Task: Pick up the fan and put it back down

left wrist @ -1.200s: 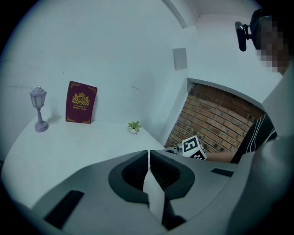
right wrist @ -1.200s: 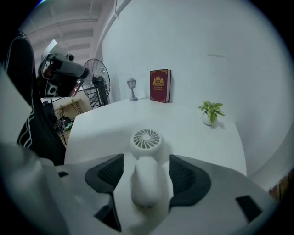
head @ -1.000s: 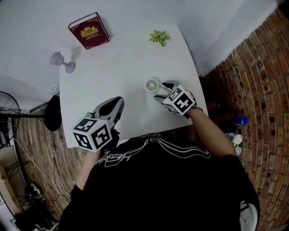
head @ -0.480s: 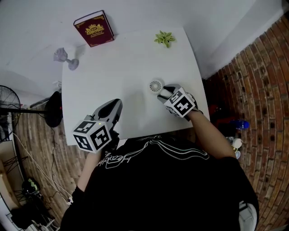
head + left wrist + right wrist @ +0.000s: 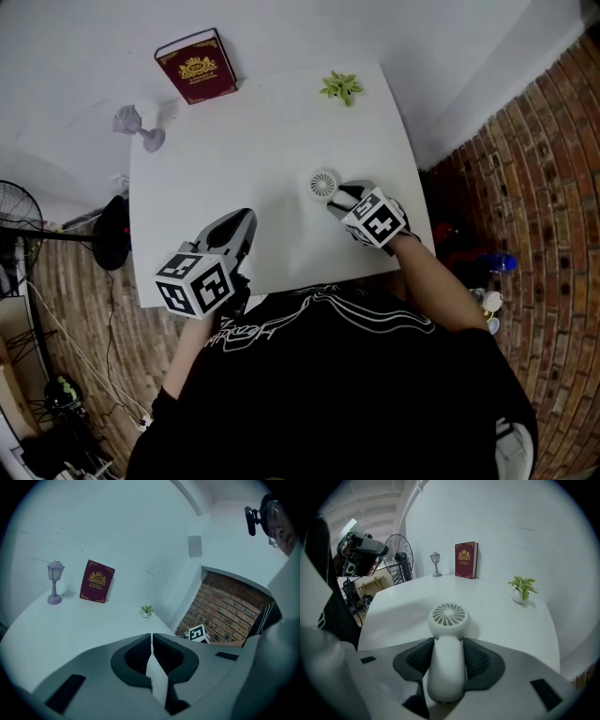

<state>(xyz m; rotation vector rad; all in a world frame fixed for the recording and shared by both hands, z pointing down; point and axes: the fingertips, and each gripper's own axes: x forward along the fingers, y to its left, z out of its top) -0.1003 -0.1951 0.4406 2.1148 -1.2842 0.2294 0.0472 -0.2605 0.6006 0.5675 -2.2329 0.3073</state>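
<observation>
A small white hand fan [image 5: 323,184] lies flat on the white table [image 5: 234,150], right of the middle. Its round grille [image 5: 448,616] points away from me and its handle [image 5: 446,667] runs back between my right gripper's jaws. My right gripper [image 5: 339,195] [image 5: 448,641] is closing, and both dark pads [image 5: 474,660] touch the handle's sides. The fan still rests on the tabletop. My left gripper [image 5: 246,217] [image 5: 152,637] hovers over the table's near left part, shut with nothing in it.
A dark red book [image 5: 195,65] stands at the table's far edge, with a small purple lamp [image 5: 141,129] to its left. A little potted plant [image 5: 341,87] sits at the far right corner. A floor fan [image 5: 14,225] stands left of the table; a brick wall [image 5: 525,187] is on the right.
My right gripper's jaws have narrowed around the fan's handle. The fan and both hands have stayed in place.
</observation>
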